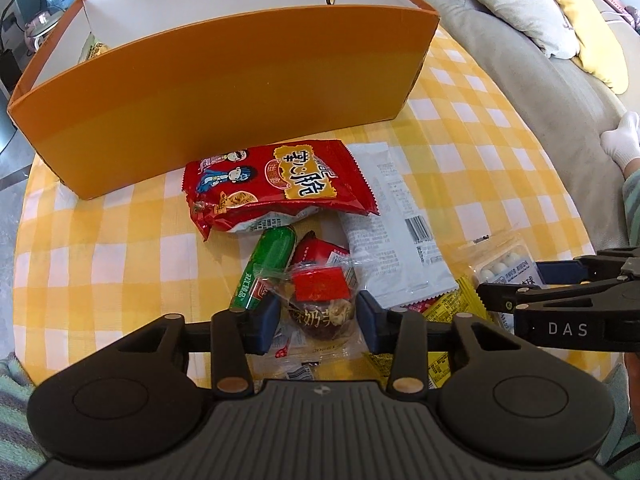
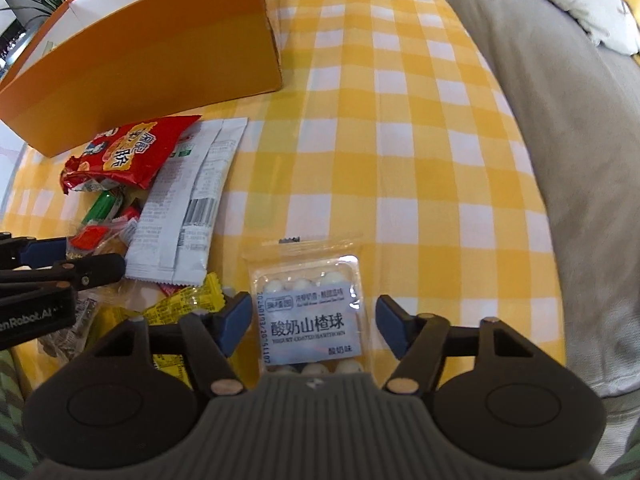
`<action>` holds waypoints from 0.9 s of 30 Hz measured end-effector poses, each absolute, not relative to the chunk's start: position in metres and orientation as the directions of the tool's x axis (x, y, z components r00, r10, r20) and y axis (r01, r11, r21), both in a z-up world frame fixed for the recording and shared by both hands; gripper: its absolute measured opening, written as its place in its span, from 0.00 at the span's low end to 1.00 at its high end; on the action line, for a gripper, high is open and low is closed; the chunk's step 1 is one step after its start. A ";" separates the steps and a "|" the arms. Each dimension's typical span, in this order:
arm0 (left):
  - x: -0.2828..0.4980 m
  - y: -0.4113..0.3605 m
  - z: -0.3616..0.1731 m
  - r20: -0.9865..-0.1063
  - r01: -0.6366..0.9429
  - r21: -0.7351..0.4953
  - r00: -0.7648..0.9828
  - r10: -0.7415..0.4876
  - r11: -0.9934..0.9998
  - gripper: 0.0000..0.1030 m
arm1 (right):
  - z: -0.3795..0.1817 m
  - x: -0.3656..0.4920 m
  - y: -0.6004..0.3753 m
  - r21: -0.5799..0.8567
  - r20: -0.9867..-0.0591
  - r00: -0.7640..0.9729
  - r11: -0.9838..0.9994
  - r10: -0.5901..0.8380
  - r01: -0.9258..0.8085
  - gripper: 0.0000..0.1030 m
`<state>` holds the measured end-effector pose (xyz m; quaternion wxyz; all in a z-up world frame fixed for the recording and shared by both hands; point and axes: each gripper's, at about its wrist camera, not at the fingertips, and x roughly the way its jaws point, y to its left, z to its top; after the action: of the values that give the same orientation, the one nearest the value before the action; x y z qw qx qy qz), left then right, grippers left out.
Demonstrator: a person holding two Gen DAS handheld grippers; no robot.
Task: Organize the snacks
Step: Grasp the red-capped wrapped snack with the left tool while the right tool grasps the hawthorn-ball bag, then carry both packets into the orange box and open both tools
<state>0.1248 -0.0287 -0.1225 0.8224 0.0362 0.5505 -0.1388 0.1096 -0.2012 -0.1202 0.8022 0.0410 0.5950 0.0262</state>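
An orange box [image 1: 224,92] with a white inside stands at the back of the table; it also shows in the right wrist view [image 2: 160,52]. Snacks lie in a pile before it: a red crisp bag [image 1: 280,184], a white packet [image 1: 400,232], a green sausage stick [image 1: 266,268], yellow packets [image 1: 452,308]. My left gripper [image 1: 318,318] is open, its blue pads either side of a clear-wrapped date snack with a red label [image 1: 320,300]. My right gripper [image 2: 312,324] is open around a clear pack of yogurt hawthorn balls [image 2: 310,316].
A yellow and white checked cloth [image 2: 420,140] covers the table. A grey sofa [image 2: 560,120] with white and yellow cushions runs along the right. A packet lies inside the box at its left end [image 1: 94,48]. A gloved hand [image 1: 620,140] shows at the right.
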 end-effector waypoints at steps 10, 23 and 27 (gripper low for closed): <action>0.120 -0.027 -0.112 -0.903 0.278 -0.074 0.389 -0.183 0.958 0.40 | -0.112 0.102 -0.192 0.069 -0.948 0.310 0.997 0.074 -0.028 0.53; 0.109 -0.014 -0.072 -0.862 0.257 -0.094 0.462 -0.208 0.962 0.39 | -0.071 0.101 -0.182 0.015 -0.892 0.450 0.998 0.039 -0.055 0.52; 0.109 -0.006 -0.060 -0.850 0.239 -0.101 0.483 -0.209 0.966 0.39 | -0.057 0.103 -0.175 0.046 -0.878 0.474 0.997 0.073 -0.068 0.52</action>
<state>0.1092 -0.0058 -0.0598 0.8609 0.0154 0.4915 -0.1301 0.1029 -0.1752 -0.0568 0.8584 0.0023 0.5113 0.0409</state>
